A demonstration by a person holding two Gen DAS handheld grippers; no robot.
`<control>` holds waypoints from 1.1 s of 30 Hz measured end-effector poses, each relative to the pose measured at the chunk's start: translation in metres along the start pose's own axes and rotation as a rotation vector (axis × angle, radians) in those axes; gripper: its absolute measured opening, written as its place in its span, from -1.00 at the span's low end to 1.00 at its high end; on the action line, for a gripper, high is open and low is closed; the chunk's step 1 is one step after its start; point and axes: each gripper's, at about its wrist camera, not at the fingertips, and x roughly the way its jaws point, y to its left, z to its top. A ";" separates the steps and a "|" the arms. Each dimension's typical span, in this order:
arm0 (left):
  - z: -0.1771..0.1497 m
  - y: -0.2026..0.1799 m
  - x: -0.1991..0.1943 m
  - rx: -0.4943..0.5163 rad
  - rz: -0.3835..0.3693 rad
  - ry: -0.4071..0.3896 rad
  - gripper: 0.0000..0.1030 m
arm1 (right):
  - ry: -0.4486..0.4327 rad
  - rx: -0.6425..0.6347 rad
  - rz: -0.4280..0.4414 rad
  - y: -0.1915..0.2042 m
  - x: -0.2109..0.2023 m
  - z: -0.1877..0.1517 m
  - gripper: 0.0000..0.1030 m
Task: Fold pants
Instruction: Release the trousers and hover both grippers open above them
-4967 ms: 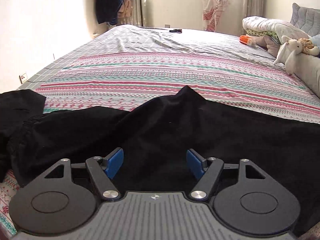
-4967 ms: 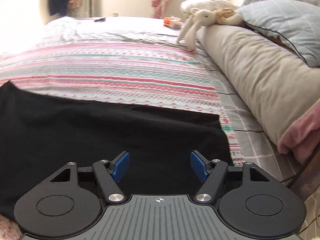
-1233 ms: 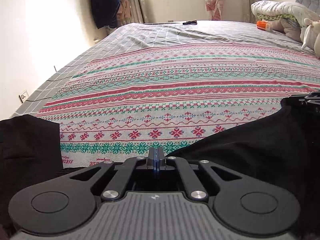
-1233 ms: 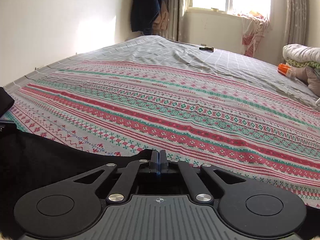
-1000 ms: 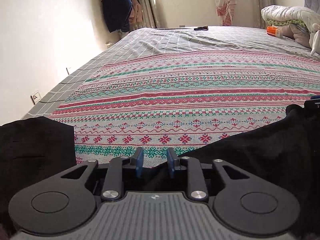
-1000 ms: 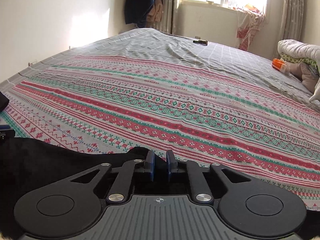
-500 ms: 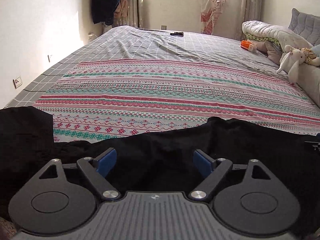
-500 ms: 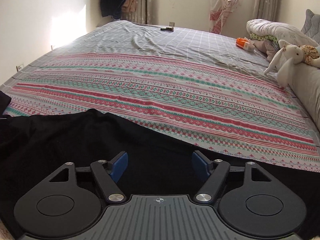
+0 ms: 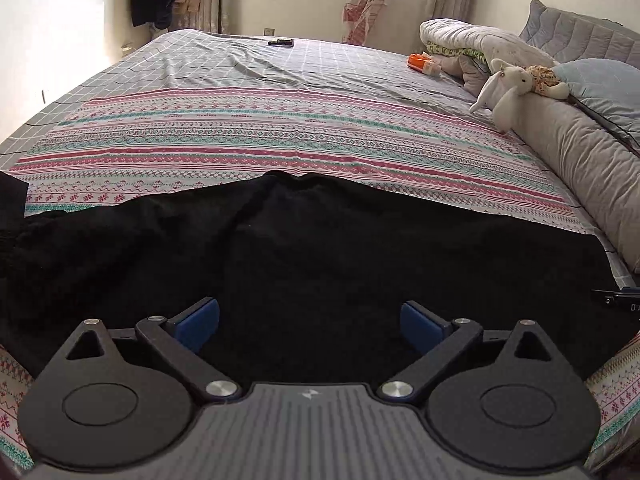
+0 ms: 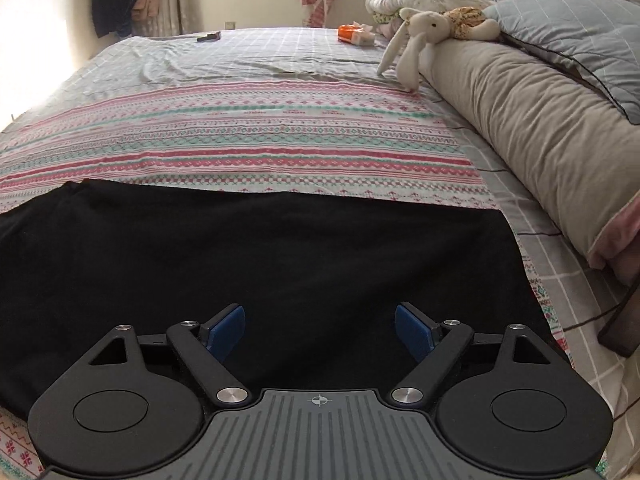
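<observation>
Black pants [image 9: 320, 248] lie spread across the near part of the striped bedsheet, with a small peak at their far edge in the left wrist view. They also show in the right wrist view [image 10: 280, 256], flat, with a straight edge at the right. My left gripper [image 9: 310, 320] is open and empty just above the pants. My right gripper [image 10: 320, 328] is open and empty above the right part of the pants.
A long grey bolster pillow [image 10: 540, 128] runs along the bed's right side with a plush rabbit [image 10: 416, 36] on it. A folded quilt [image 9: 472, 42], an orange item [image 9: 420, 62] and a dark remote [image 9: 280, 43] lie far back. Another dark cloth [image 9: 12, 196] sits at the left.
Both grippers were shut on the pants' far edge a second ago. They opened, let the cloth drop flat, and drew back towards the near edge, the right one swinging right.
</observation>
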 end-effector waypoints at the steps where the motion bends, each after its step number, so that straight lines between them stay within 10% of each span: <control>1: -0.003 -0.006 0.001 0.006 -0.009 -0.001 1.00 | 0.006 0.007 -0.023 -0.009 0.001 -0.006 0.64; 16: -0.029 -0.065 0.029 0.127 -0.042 -0.040 1.00 | 0.129 0.330 -0.276 -0.132 0.045 -0.045 0.64; 24: -0.031 -0.078 0.039 0.128 -0.060 -0.015 1.00 | 0.024 0.438 -0.261 -0.154 0.054 -0.055 0.77; 30: -0.032 -0.079 0.043 0.107 -0.061 -0.003 1.00 | -0.008 0.422 -0.258 -0.139 0.054 -0.045 0.28; 33: -0.031 -0.078 0.044 0.097 -0.061 0.005 1.00 | -0.023 0.422 -0.223 -0.135 0.057 -0.041 -0.28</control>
